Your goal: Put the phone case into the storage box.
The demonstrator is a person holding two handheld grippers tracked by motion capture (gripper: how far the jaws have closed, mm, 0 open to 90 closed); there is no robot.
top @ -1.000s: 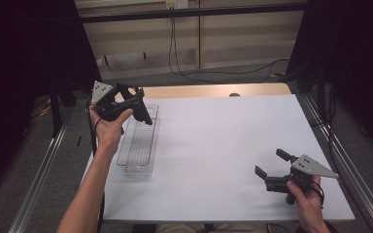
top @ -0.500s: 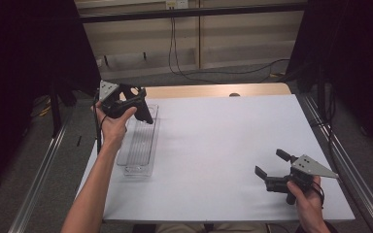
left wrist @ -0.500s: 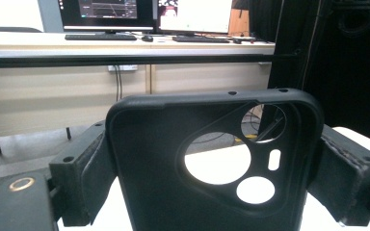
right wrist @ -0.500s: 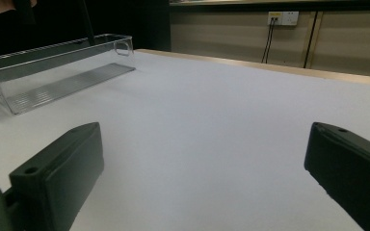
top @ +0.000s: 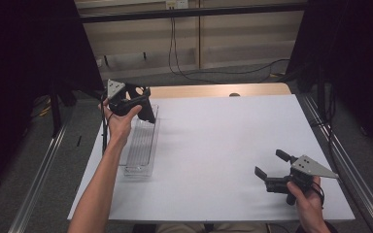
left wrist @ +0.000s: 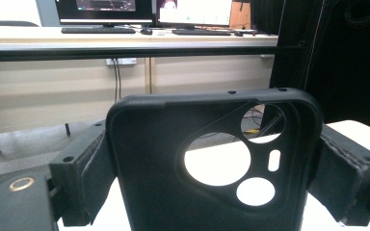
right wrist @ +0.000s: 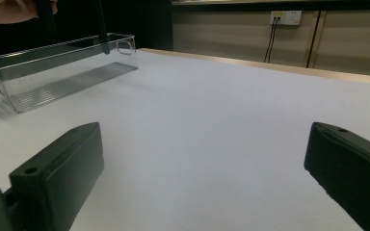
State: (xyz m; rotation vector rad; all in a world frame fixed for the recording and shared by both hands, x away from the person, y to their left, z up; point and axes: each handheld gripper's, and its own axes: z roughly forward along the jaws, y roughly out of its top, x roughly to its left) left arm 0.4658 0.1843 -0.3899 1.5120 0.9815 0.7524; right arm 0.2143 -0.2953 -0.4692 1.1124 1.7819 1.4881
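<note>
Left gripper (top: 143, 104) clamps a phone case (left wrist: 212, 163) by its side edges, held up over the far end of the clear tray (top: 141, 145) at 10 o'clock on the desk (top: 223, 136). Case is matte black, rounded corners, camera cutout with two large round holes, one smaller hole and a slot. No brand or text readable on it. Right gripper (top: 268, 171) sits at 4 o'clock, jaws wide apart, holding nothing.
</note>
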